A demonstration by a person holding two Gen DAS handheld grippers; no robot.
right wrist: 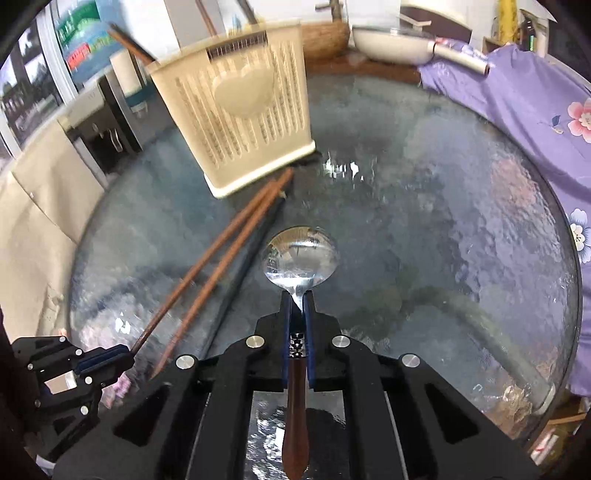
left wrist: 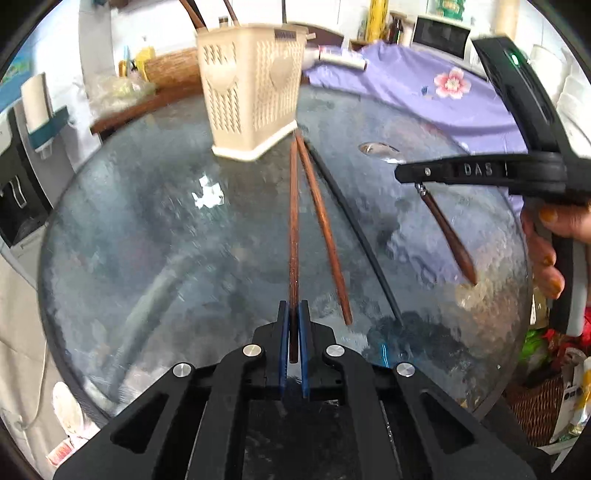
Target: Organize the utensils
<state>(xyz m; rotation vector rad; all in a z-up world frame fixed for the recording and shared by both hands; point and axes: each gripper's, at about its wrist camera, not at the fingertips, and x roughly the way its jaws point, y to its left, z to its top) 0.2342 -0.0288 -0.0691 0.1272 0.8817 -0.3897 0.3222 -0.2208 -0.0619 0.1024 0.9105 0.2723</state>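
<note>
My left gripper point(left wrist: 294, 304) is shut on the near end of a brown chopstick point(left wrist: 293, 221) that points toward the cream utensil holder point(left wrist: 251, 92). Beside it on the glass lie a second brown chopstick point(left wrist: 325, 236) and a thin black stick point(left wrist: 354, 236). In the right wrist view my right gripper point(right wrist: 297, 295) is shut on the neck of a metal spoon point(right wrist: 300, 254), and the spoon's wooden handle point(right wrist: 295, 406) runs back under the camera. From the left wrist view, that spoon's handle point(left wrist: 448, 236) hangs slanted below the right gripper point(left wrist: 402, 173). The left gripper point(right wrist: 125, 356) shows at lower left.
The round glass table point(left wrist: 147, 221) has a purple floral cloth point(left wrist: 424, 85) over its far right side. Brown sticks point(left wrist: 192, 13) stand in the holder. A person's hand point(left wrist: 546, 236) grips the right tool. A wicker basket point(left wrist: 535, 413) sits below the table's right rim.
</note>
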